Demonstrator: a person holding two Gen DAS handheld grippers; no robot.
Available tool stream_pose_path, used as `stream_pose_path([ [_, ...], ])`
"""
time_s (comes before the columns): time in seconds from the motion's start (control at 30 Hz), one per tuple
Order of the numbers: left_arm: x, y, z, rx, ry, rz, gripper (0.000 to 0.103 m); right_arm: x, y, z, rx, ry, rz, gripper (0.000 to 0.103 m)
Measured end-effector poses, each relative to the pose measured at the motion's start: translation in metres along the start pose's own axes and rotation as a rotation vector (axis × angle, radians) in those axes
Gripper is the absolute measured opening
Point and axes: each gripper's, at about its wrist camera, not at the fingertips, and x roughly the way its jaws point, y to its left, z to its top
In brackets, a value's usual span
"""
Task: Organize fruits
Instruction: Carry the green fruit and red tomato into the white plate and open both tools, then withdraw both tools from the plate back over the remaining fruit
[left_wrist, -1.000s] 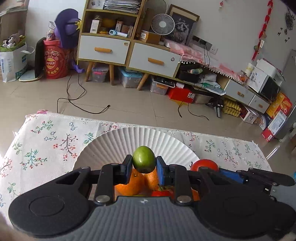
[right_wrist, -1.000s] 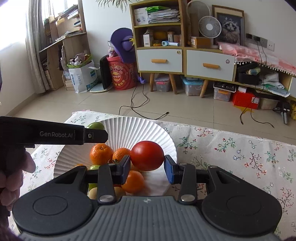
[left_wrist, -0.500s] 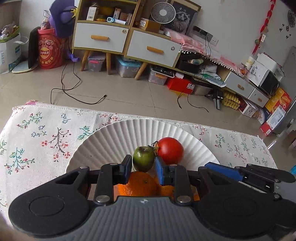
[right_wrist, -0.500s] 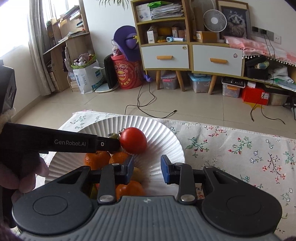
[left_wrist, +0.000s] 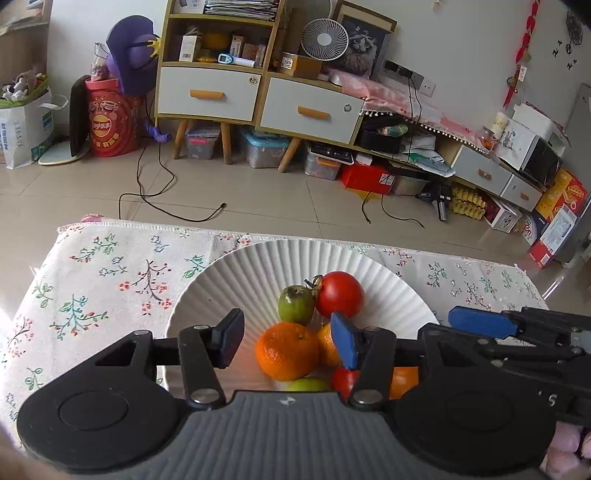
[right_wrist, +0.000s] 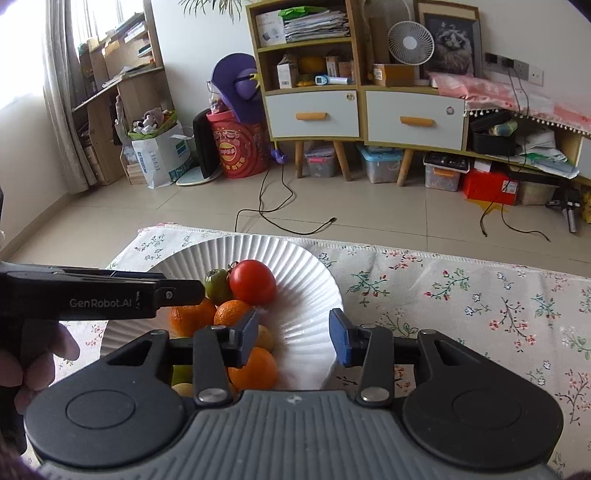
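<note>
Left wrist view, items recorded. Plate: white, fluted paper, on a floral cloth over a table. Green fruit: resting on the plate just ahead of the left gripper, touching the tomato at its right side. Orange: nearest of the pile, lying between the fingers but gripped by neither. More citrus, a second red fruit and a pale green one showed behind the gripper body, partly hidden.

Left gripper: jaws opening, pads clear of every fruit — judged a release, the green fruit set beside the tomato at the far edge of the pile where the plate lay bare.

Right gripper: jaws opening likewise, nothing between them but the bare plate wall. It hung over the right of the plate, tomato just ahead and free of the pads.

Placement, judged: all fruit gathered on the one plate, heaped toward its near side, the two newest pieces leaning on each other and on the oranges, so unlikely to roll.

A hand was seen at the left edge of the right wrist view, holding the left gripper's handle.

Cloth otherwise bare of fruit in both views — the sorting looked near complete.
</note>
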Motion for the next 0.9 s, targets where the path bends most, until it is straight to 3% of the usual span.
stream_pose_path([
  [0.13,-0.017,-0.005,-0.006,0.042,-0.005,0.058,0.068,-0.014,0.002,-0.002,-0.003,0.011,-0.019,0.052],
  [0.4,-0.056,-0.009,-0.018,0.050,-0.027,0.098,0.085,-0.043,0.010,-0.012,-0.008,0.013,-0.052,0.067],
  [0.9,-0.082,-0.004,-0.059,0.085,0.026,0.158,0.094,-0.059,-0.004,-0.036,0.118,0.027,-0.086,0.084],
])
